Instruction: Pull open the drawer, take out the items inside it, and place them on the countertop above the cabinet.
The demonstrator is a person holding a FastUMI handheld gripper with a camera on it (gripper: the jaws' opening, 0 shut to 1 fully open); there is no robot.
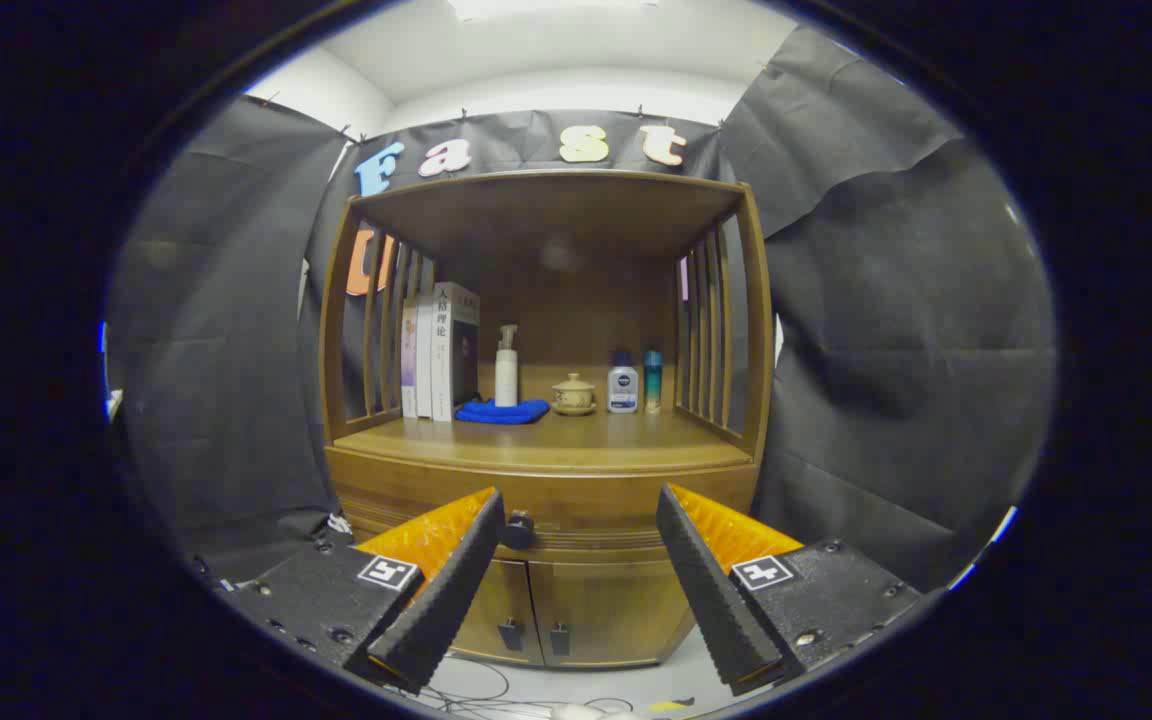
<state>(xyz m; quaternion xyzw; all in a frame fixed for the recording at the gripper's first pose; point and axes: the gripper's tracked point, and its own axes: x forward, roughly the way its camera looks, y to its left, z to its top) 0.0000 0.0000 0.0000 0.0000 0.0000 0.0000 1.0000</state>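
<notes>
Gripper [576, 510], lower centre: fingers spread apart, holding nothing, aimed at the closed drawer [576, 500] for a pull. Drawer knob [519, 528] just beside the left finger. Above, mid-frame: countertop [546, 445] carrying books [441, 350], blue cloth [502, 411], bottles.

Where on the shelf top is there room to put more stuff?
The wooden countertop is bare along its front edge, ahead of the blue cloth and small lidded ceramic cup. The back row is crowded. The open tongs hover before the closed wooden drawer.
</notes>
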